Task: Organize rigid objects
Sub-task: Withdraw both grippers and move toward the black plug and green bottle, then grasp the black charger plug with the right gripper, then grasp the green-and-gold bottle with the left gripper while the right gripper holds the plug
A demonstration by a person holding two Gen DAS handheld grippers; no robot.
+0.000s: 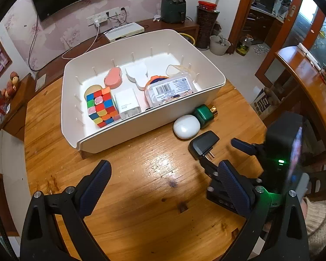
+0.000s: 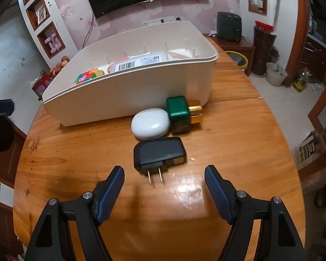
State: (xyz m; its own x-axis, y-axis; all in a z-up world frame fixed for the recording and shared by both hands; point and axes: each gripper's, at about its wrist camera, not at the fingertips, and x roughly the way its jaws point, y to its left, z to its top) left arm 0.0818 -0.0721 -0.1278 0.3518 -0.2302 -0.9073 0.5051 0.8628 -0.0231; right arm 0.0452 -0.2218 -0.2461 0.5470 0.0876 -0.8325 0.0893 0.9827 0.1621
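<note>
The bin (image 1: 110, 134) serves as the landmark; everything below is placed against it.

Farthest out from the bin's near wall, over bare table (image 1: 141, 195), the left gripper (image 1: 165, 174) stands released, its blue pads wide apart with nothing between them. The right gripper (image 2: 164, 182) is likewise released, pads spread and empty, its tips low over the wood on either side of the plug's prongs without touching them.

Nearer the bin lies the black plug (image 2: 159, 152), flat on the table, its two metal prongs pointing away from the bin toward the right gripper. It is clear of the bin's wall.

Closer still, a white earbud case (image 2: 151, 122) sits just in front of the bin's wall, touching or nearly touching the plug's far edge. Beside it, touching its side, stands a green bottle (image 2: 178, 113) with a gold cap, lying close against the bin's wall.

Inside the bin, at the near wall, are a colour cube (image 1: 102, 106), a white charger (image 1: 127, 103) next to it, and a clear box (image 1: 170, 90) with a barcode label. Behind them, toward the bin's far wall, lie a pink piece (image 1: 113, 77), a white piece (image 1: 138, 74) and a clear lid (image 1: 177, 70).
</note>
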